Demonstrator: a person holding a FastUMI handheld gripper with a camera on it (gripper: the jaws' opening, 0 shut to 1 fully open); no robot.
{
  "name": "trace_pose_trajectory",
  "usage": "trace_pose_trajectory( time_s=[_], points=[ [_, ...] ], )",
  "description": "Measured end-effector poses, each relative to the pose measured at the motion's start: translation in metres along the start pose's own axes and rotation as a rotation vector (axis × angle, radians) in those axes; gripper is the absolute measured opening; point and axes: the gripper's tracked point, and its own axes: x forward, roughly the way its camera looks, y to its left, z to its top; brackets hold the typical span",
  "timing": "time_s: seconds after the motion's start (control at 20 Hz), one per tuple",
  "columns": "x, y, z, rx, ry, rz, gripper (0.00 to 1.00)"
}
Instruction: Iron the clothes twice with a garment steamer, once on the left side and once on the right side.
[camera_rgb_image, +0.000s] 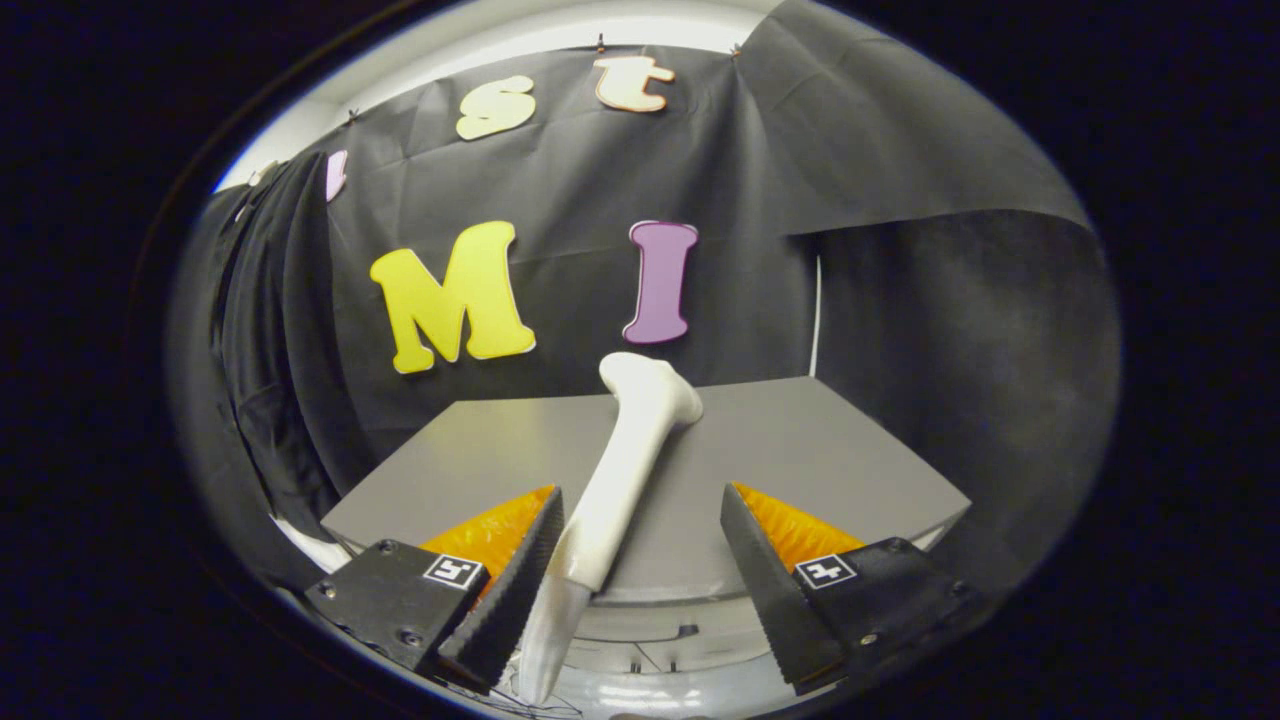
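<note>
The gripper (640, 570) is seen wide open at lower centre, nothing clamped. The white garment steamer (625, 470) is laid on the grey tabletop (800, 450), just beside the left finger.

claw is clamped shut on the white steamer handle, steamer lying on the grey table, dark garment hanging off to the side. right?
Not quite. The gripper view shows the claw open: the steamer handle lies between the fingers, next to one and well apart from the other. The rest holds: the steamer lies on the grey table, and the dark garment hangs off to the side.
</note>
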Motion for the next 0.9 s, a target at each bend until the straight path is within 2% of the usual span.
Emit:
trace_pose_trajectory(
  time_s=[0.4, 0.5, 0.6, 0.65, 0.75, 0.85, 0.9],
  points=[
    [0.051, 0.017, -0.016, -0.006, 0.147, 0.047, 0.97],
    [0.057, 0.014, -0.017, -0.018, 0.167, 0.028, 0.9],
    [0.051, 0.011, -0.018, 0.01, 0.169, 0.001, 0.77],
    [0.052, 0.011, -0.019, 0.008, 0.173, -0.008, 0.74],
    [0.052, 0.018, -0.019, 0.017, 0.183, 0.02, 0.72],
    [0.052, 0.018, -0.014, 0.05, 0.186, 0.033, 0.6],
    [0.052, 0.02, -0.012, 0.084, 0.186, 0.053, 0.57]
  ],
)
